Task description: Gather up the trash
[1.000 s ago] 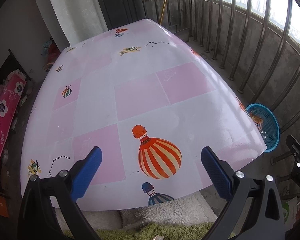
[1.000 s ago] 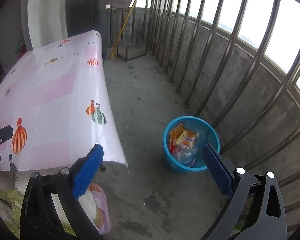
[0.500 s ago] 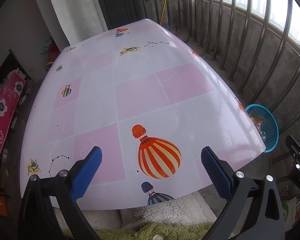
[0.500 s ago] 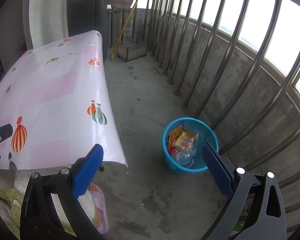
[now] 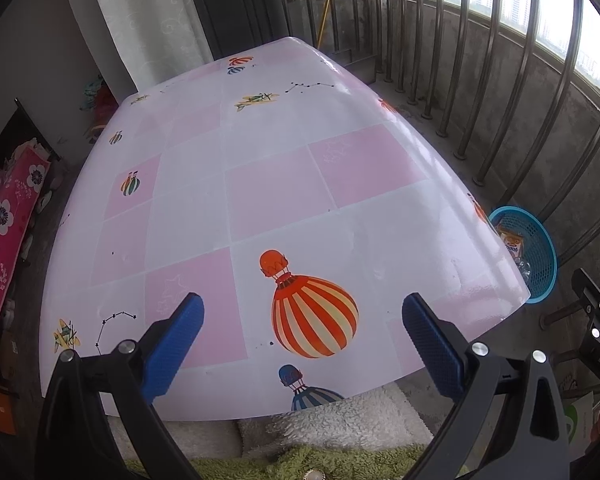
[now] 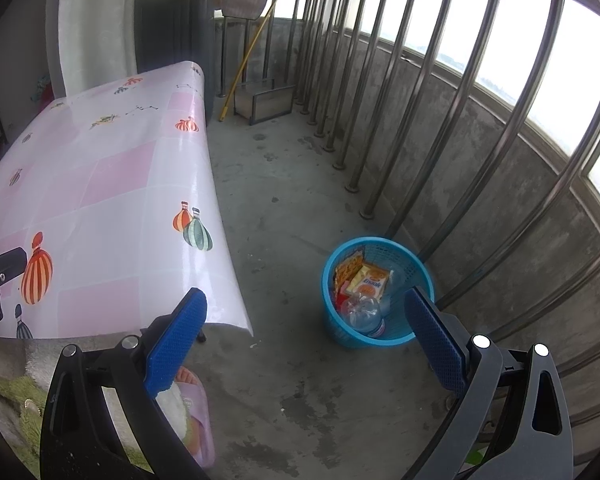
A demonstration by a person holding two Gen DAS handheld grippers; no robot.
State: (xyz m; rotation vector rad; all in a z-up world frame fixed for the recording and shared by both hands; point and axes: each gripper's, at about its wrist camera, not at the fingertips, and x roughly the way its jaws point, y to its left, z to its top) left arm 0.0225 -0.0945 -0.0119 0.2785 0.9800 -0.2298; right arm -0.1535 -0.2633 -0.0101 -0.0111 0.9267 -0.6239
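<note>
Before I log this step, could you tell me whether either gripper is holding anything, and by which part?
Nothing is held. The left gripper is open over the table, and the right gripper is open above the floor near the blue basket.

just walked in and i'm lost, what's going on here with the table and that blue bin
A person is collecting trash with a two-finger tool in each hand. The left tool is open and empty above the table, whose balloon-print cover shows no loose items. The right tool is also open and empty, pointed toward the blue basket on the concrete floor beside the railing. The basket already holds a clear plastic bottle and snack packets. Nothing is being held at this moment.
</note>
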